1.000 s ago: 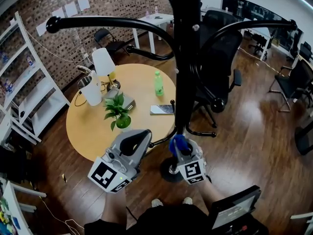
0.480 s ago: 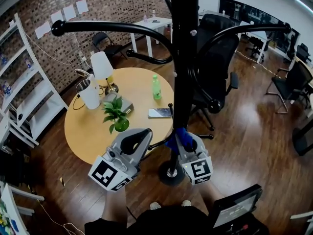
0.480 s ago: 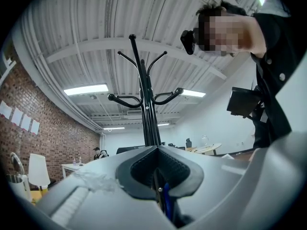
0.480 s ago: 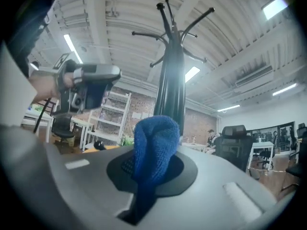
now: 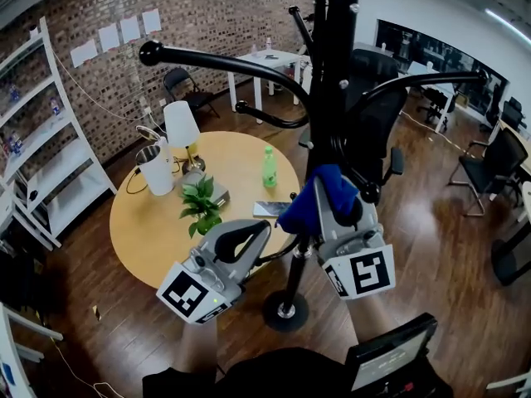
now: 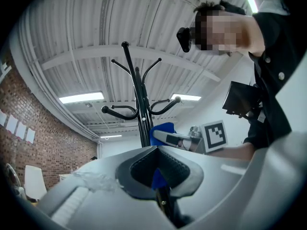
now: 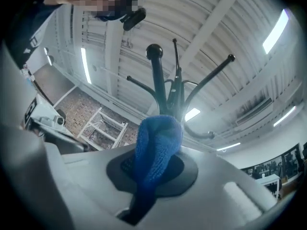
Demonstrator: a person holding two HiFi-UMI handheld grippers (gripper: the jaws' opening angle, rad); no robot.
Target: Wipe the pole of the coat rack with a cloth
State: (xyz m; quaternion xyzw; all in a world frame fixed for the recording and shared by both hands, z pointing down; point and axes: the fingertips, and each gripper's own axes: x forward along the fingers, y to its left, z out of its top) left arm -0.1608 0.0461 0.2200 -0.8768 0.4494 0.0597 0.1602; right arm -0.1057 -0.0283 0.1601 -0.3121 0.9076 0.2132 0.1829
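head view: near, left gripper (image 5: 260,244) jaws closed, seem to pinch low hook (image 5: 280,254) on black pole (image 5: 332,98). right gripper (image 5: 332,202) jaws closed tight on blue cloth (image 5: 314,199). cloth pressed on pole, about halfway up, just under big hooks (image 5: 217,57). risk: push too hard, pole tips toward round table (image 5: 124,215) far left. cloth may snag on hook, slip out of jaws.
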